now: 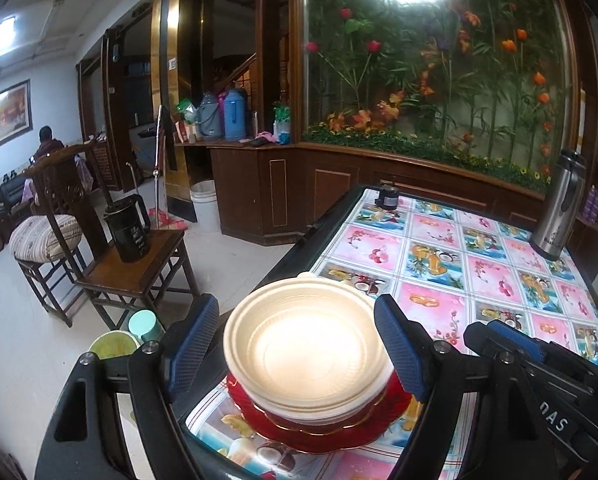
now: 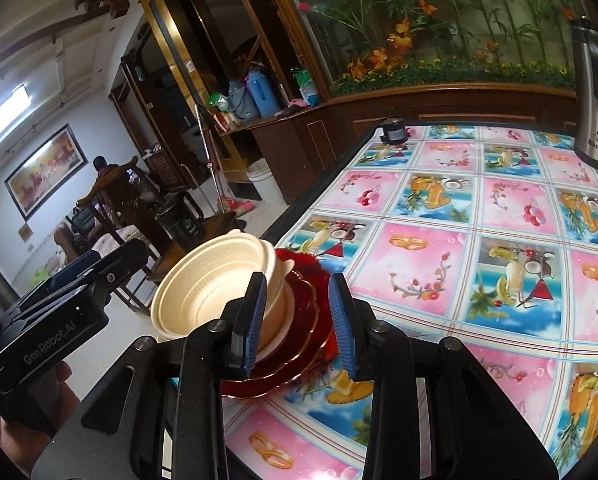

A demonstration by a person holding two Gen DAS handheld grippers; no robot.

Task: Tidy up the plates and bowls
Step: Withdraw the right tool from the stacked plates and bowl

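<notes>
At the near left corner of the table (image 1: pixel 439 248), cream bowls (image 1: pixel 305 350) sit nested on red plates (image 1: pixel 323 426). Left gripper (image 1: pixel 299 344) fingers stand apart, flanking the top bowl (contact unclear). Right gripper (image 2: pixel 299 324) fingers also stand apart, beside the stack, gripping nothing.

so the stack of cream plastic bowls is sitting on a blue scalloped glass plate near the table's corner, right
Not quite: the plate is red, not blue. The stack of cream plastic bowls does sit on a red scalloped glass plate near the corner of the table with the fruit-patterned cloth. The left wrist view shows it best, and the right wrist view confirms the red rim.
</notes>
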